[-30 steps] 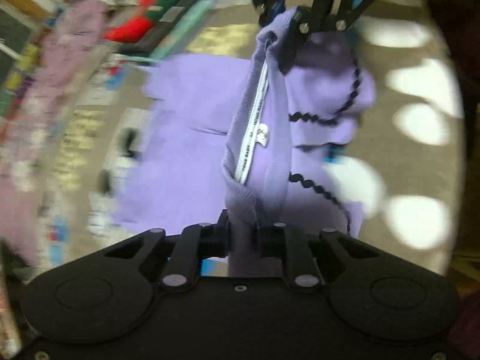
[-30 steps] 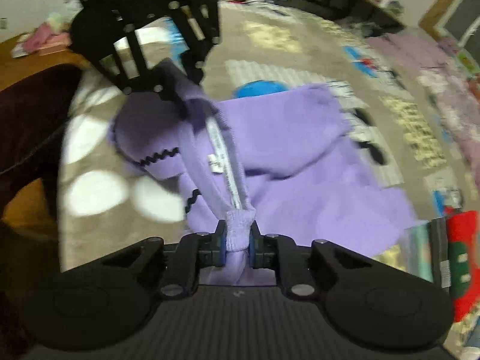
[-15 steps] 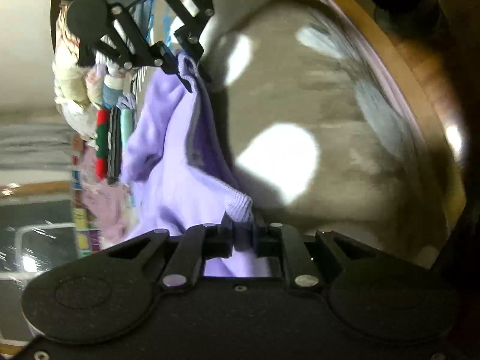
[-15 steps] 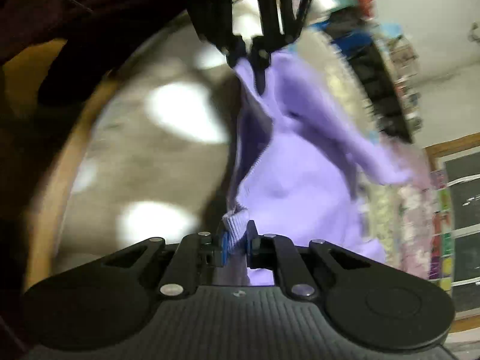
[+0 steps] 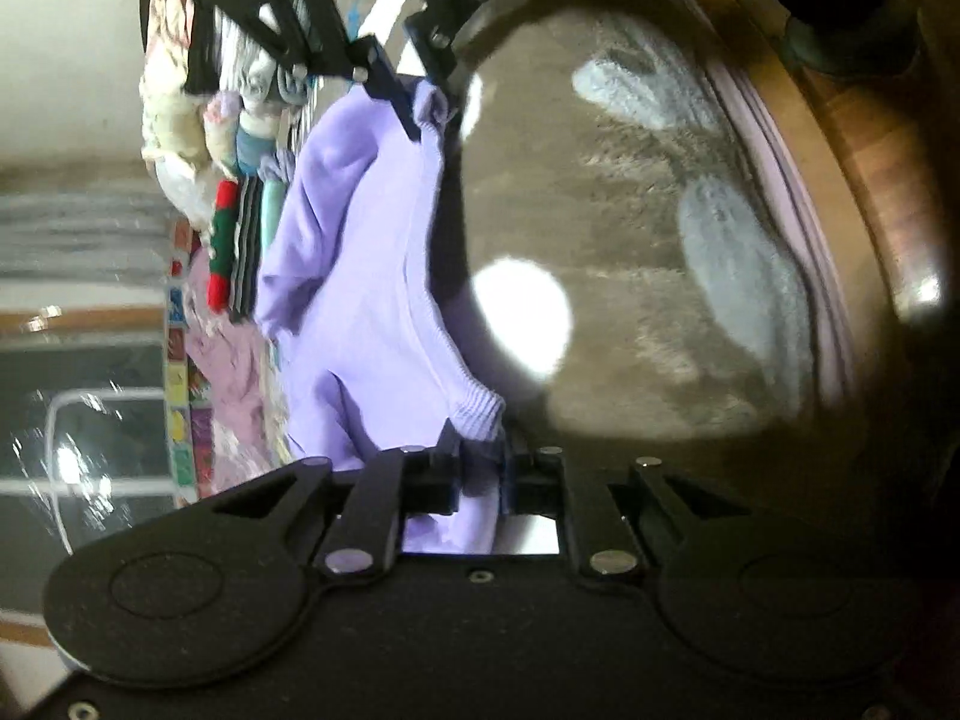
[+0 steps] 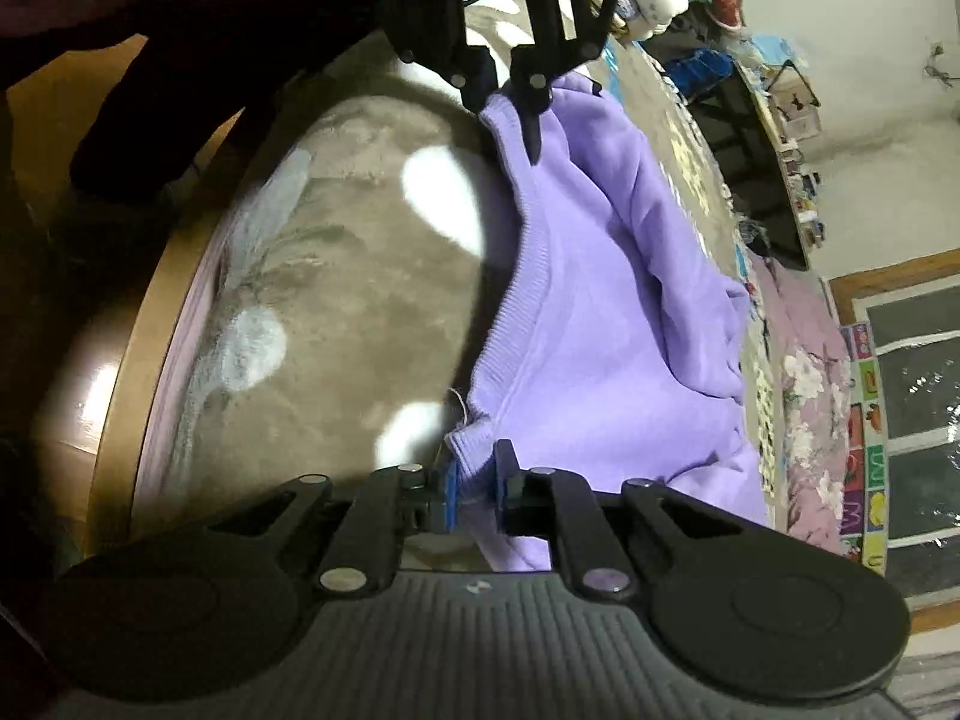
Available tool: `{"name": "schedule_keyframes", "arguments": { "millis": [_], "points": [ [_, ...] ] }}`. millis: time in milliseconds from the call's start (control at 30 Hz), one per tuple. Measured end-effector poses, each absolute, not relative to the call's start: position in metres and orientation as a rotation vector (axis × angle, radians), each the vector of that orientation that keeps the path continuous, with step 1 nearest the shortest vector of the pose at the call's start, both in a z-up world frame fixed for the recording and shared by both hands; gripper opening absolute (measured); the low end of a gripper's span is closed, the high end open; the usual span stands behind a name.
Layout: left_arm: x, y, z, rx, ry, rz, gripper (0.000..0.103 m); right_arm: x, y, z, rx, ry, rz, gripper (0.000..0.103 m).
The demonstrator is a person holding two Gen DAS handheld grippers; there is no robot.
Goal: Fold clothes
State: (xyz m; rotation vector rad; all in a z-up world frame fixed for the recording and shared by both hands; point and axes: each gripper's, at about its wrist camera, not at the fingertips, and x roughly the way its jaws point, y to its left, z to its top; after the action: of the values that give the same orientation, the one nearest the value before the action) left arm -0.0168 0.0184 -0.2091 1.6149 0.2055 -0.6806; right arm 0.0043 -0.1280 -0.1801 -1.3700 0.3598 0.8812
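- The left gripper [image 5: 480, 474] has its jaws pinching a ribbed corner of the purple sweatshirt [image 5: 360, 276]; the cloth bunches between them and hangs out below.
- The right gripper [image 6: 474, 480] has its jaws, lined with blue pads [image 6: 449, 489], pinching the other ribbed corner of the same sweatshirt [image 6: 600, 300].
- In the left wrist view the right gripper [image 5: 414, 102] shows far ahead of the jaws, clamped on the garment's far corner; in the right wrist view the left gripper [image 6: 510, 96] shows likewise at the far end.
- The ribbed hem [image 6: 516, 276] runs taut in a line from one pair of jaws to the other, so the sweatshirt is stretched between the two grippers.
- From that hem the body of the sweatshirt falls away in soft folds, to the left of the left jaws and to the right of the right jaws.
- On the other side of the hem lies a grey-brown fluffy rug [image 5: 630, 228] with pale blotches, edged by a curved wooden rim [image 6: 129, 324].
- Beyond the hanging cloth, left of the left jaws, a stack of folded clothes [image 5: 240, 240] in red, green and grey is visible, with a pink floral fabric [image 6: 810, 396] next to it.
- A dark window [image 6: 912, 420] with a colourful border sits further out to the right of the right jaws.
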Motion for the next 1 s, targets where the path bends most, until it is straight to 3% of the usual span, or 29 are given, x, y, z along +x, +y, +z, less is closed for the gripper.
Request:
{"name": "schedule_keyframes", "arguments": {
  "millis": [100,267,533,733,833,900,1000],
  "points": [
    [-0.019,0.017,-0.196,1.541,0.288,-0.698,0.014,-0.001,-0.132,-0.180,-1.340,0.376,0.868,0.021],
    [-0.015,0.015,-0.164,1.379,0.453,-0.762,0.038,-0.003,-0.144,-0.154,-1.189,0.471,0.913,0.030],
    [0.022,-0.009,-0.109,0.815,0.553,-0.645,0.035,0.038,-0.160,-0.100,-0.578,0.584,0.841,0.030],
    [0.077,-0.014,-0.132,0.363,0.737,-0.423,0.035,0.067,-0.135,-0.116,-0.384,0.527,0.685,0.030],
    [0.062,-0.024,-0.168,0.433,0.722,-0.381,0.036,0.066,-0.123,-0.159,-0.428,0.645,0.684,0.033],
    [0.040,-0.036,-0.177,0.557,0.613,-0.366,0.035,0.050,-0.122,-0.172,-0.493,0.610,0.677,0.033],
    [0.032,-0.038,-0.175,0.545,0.623,-0.348,0.035,0.033,-0.129,-0.175,-0.492,0.569,0.653,0.033]
  ]
}}
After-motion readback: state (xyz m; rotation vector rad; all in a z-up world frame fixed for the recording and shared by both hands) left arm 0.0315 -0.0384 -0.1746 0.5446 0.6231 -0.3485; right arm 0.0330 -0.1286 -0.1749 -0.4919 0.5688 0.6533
